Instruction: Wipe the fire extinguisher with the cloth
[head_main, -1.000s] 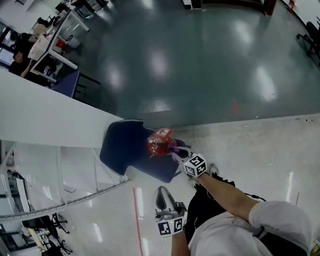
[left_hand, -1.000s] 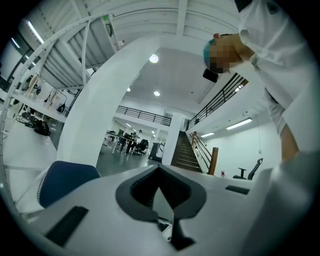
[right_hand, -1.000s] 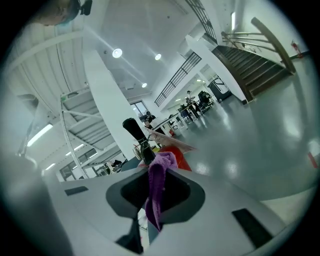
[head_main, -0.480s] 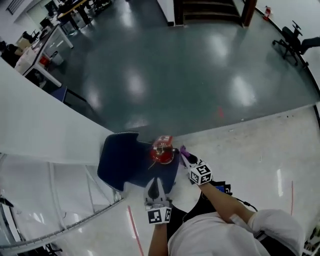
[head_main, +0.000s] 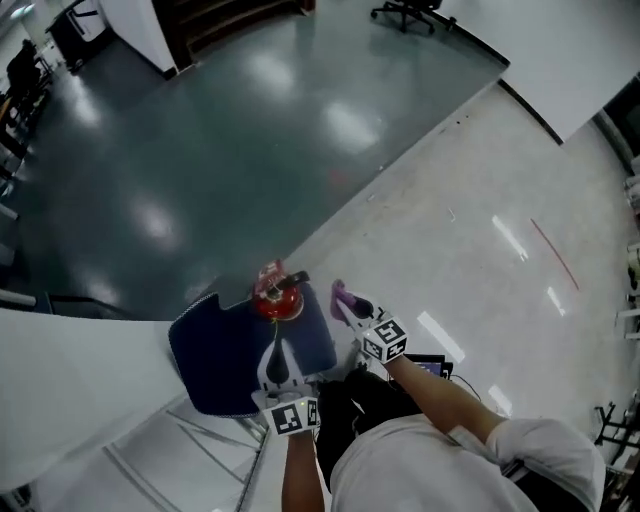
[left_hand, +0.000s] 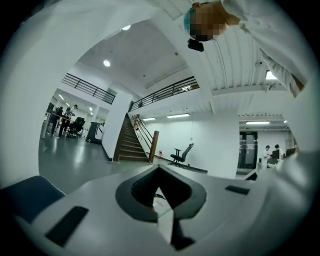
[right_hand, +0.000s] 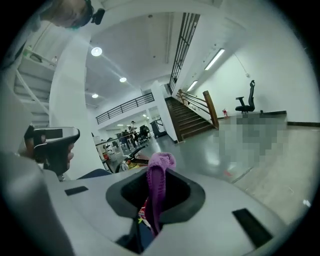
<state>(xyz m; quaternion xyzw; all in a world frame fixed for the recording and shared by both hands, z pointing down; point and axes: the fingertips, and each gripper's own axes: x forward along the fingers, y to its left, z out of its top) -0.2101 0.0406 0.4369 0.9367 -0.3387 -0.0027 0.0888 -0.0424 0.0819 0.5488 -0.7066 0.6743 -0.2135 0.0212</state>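
Both tools have shifted. From the head view we see the right tool (head_main: 347, 301) drawn off the fire extinguisher (head_main: 277, 299), which stands at the far right corner of the dark blue pad (head_main: 215, 350). The left tool (head_main: 277, 352) now points at it. In the left gripper view, its jaws meet on nothing. In the right gripper view, the jaws pinch the purple cloth (right_hand: 159, 180), so we judge wiping is paused.
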